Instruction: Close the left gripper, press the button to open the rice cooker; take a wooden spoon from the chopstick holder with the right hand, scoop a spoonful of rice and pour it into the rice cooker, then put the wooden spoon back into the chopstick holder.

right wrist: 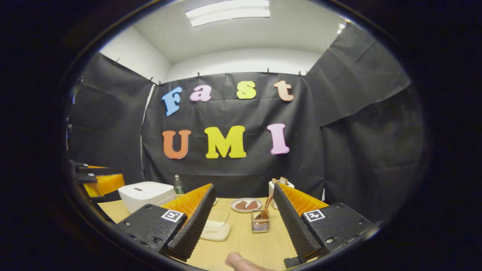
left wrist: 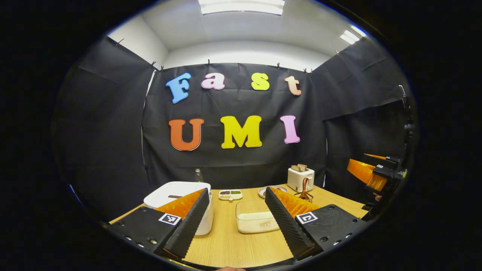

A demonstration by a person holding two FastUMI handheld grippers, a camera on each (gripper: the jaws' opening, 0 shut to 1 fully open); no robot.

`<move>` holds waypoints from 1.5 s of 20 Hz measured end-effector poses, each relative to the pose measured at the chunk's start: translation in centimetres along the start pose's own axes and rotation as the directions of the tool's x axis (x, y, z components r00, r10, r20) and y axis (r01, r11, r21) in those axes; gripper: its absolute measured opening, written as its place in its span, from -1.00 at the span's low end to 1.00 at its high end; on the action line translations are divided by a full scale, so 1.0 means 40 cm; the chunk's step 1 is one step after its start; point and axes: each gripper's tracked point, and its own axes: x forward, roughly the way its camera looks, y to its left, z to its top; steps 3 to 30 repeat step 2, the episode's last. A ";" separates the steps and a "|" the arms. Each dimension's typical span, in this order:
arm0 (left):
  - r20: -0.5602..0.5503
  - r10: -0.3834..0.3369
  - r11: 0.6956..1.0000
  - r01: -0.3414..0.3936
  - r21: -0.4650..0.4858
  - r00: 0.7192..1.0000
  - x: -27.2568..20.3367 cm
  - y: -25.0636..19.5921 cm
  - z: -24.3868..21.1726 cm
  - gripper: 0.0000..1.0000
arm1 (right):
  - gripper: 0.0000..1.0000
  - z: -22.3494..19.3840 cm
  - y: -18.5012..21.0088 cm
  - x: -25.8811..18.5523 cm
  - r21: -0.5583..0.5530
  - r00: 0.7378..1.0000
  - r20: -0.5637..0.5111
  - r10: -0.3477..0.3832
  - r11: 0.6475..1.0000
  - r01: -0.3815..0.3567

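Rice cooker [left wrist: 180, 205] sits lid-down on the surface [left wrist: 233, 244], spoon [right wrist: 264, 211] standing in its holder [right wrist: 260, 225]. I hold left tool [left wrist: 235, 220] and right tool [right wrist: 243, 222] wide apart, empty. This fits start or finish; I judge no further.

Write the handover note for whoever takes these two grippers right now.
Left gripper: fingers open, holding nothing, aimed between rice cooker and rice container.
Right gripper: fingers open, holding nothing, facing the chopstick holder.
Cooker lid is down. Wooden spoon stands in the holder.
This fits either stage: spoon awaiting pickup, or returned after pouring with the lid shut again. Check the cooker for rice before acting.
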 end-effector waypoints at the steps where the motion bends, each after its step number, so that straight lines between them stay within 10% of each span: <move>1: 0.001 0.001 1.000 -0.001 0.004 1.000 -0.002 0.000 0.000 0.91 | 1.00 -0.001 -0.001 -0.001 0.000 1.000 0.000 -0.001 1.000 0.001; 30: 0.002 0.003 1.000 -0.003 0.005 1.000 -0.003 0.001 0.000 0.91 | 1.00 -0.002 -0.001 -0.001 -0.001 1.000 -0.002 -0.001 1.000 0.001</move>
